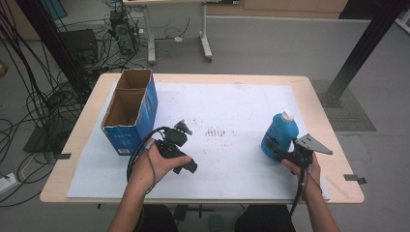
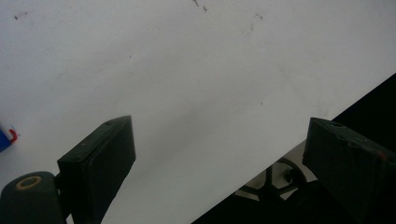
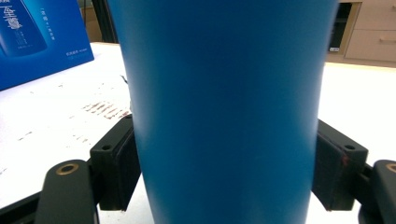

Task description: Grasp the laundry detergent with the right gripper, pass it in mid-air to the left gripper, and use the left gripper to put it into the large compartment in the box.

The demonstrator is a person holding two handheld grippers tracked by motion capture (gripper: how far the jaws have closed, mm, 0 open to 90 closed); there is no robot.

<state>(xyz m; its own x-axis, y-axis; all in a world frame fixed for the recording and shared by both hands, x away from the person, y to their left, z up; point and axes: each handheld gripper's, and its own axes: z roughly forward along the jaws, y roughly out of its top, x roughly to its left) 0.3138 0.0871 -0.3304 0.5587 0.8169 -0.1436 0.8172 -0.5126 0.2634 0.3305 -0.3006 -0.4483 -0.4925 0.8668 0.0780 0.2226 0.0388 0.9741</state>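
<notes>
Blue bottle (image 1: 279,133) with a white cap stands upright on the white sheet (image 1: 232,106) near the table's right edge, just ahead of the person's right hand (image 1: 309,170). The right gripper (image 1: 279,151) is set at the bottle's lower body — in the right gripper view the blue bottle (image 3: 224,107) is seen between the two black jaws, both pads flush against its sides, so it is gripped. A grey three-cornered plate (image 1: 313,143) is carried on top of this gripper, tilted, and a cable trails down past the wrist.

The left gripper (image 1: 186,126) is held in the left hand (image 1: 153,166) over the sheet's left-middle part, well apart from the bottle. Its jaws are spread wide in the left gripper view, nothing between them — white sheet (image 2: 187,70) below and the table's near edge cut diagonally at lower right.

A blue cardboard box (image 1: 131,108), top open, two compartments seen, is placed at the table's left side, just beside the left gripper; its printed blue side (image 3: 37,37) is caught in the right gripper view's upper left. Dark smudge marks (image 1: 215,131) are seen mid-sheet, between the two grippers.
</notes>
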